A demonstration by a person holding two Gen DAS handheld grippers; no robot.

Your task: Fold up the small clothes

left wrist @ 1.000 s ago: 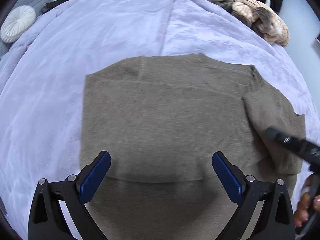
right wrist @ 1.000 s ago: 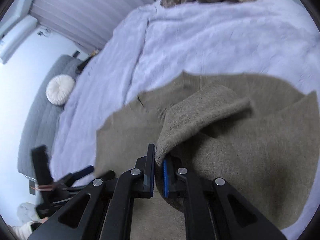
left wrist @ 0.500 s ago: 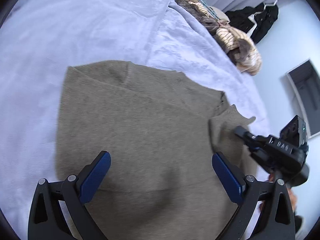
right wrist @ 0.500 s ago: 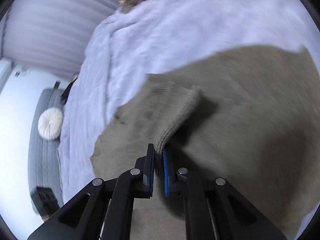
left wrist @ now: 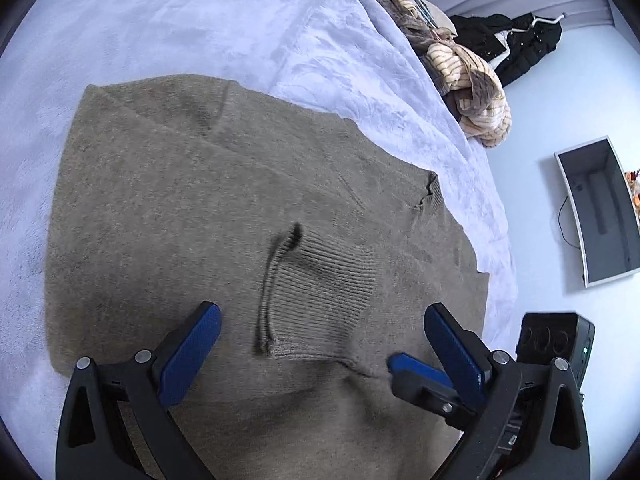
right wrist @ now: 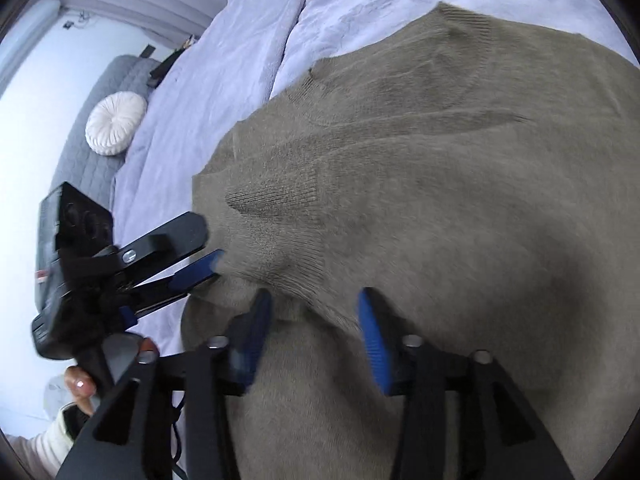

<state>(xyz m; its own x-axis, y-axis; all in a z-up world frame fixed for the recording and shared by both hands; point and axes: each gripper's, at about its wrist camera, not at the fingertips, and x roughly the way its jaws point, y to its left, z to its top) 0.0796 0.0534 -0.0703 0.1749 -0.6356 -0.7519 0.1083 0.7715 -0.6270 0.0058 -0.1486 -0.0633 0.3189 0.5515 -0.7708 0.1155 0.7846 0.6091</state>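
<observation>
Gone from the right gripper's pinch is the sleeve cuff it carried a second ago: it now lies dropped across the sweater's middle, and the jaws are opening with nothing pressed between them.

Left wrist view: the left gripper (left wrist: pixel 320 344) stands spread wide over the taupe sweater (left wrist: pixel 168 208), which lies flat on the lavender bedspread (left wrist: pixel 180 20) and fills the centre of the frame. The ribbed cuff (left wrist: pixel 316 292) sits right between the blue pads, long edge running top to bottom. At lower right, the right gripper (left wrist: pixel 416 368) pokes in beside it. A heap of striped clothes (left wrist: pixel 468 80) waits at upper right. No readable writing.

Right wrist view: its own pads straddle the cuff (right wrist: pixel 292 248), just clear of it; the left gripper (right wrist: pixel 200 252) reaches in from the left edge, slightly nearer the cuff. I'd judge the next fold starts from here. No labels legible.
</observation>
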